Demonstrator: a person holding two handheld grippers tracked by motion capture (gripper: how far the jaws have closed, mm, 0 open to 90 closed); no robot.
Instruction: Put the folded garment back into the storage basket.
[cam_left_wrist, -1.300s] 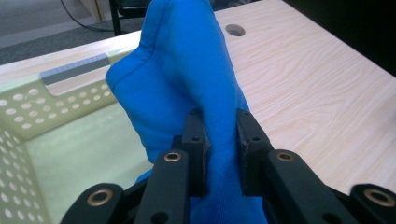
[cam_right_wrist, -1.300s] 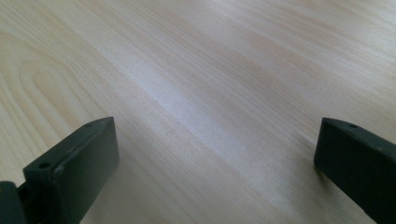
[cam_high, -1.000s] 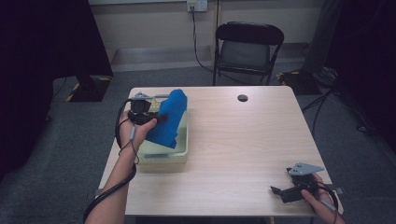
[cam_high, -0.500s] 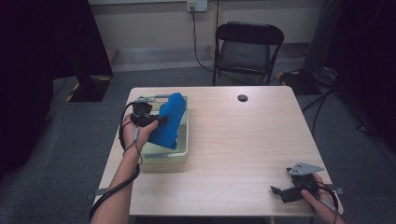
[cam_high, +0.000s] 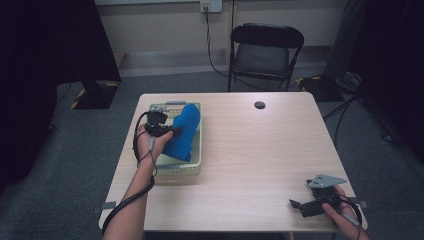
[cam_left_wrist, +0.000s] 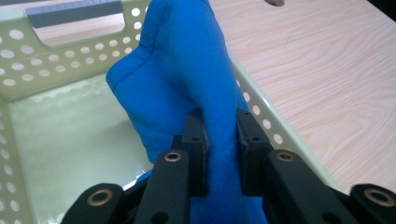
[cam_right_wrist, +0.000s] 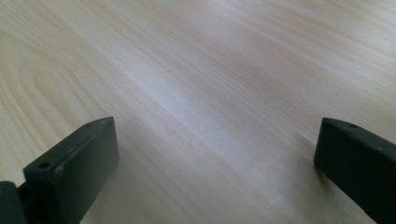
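Observation:
A blue cloth (cam_high: 182, 131) hangs into a pale green perforated basket (cam_high: 196, 167) on the left half of the wooden table. My left gripper (cam_high: 175, 131) is shut on the blue cloth (cam_left_wrist: 187, 79), its black pads (cam_left_wrist: 195, 135) pinching a fold over the basket's floor (cam_left_wrist: 70, 135). Near the table's front right corner my right gripper (cam_high: 296, 205) rests low, held by a hand. In the right gripper view its jaws stand wide apart over bare wood, and my right gripper (cam_right_wrist: 210, 154) holds nothing.
A small dark round hole or cap (cam_high: 259, 105) sits near the table's far edge. A black folding chair (cam_high: 265, 52) stands behind the table. Cables run across the grey carpet at the right.
My left gripper has sunk with the blue cloth, lowering it further into the basket. The right gripper has stayed where it was.

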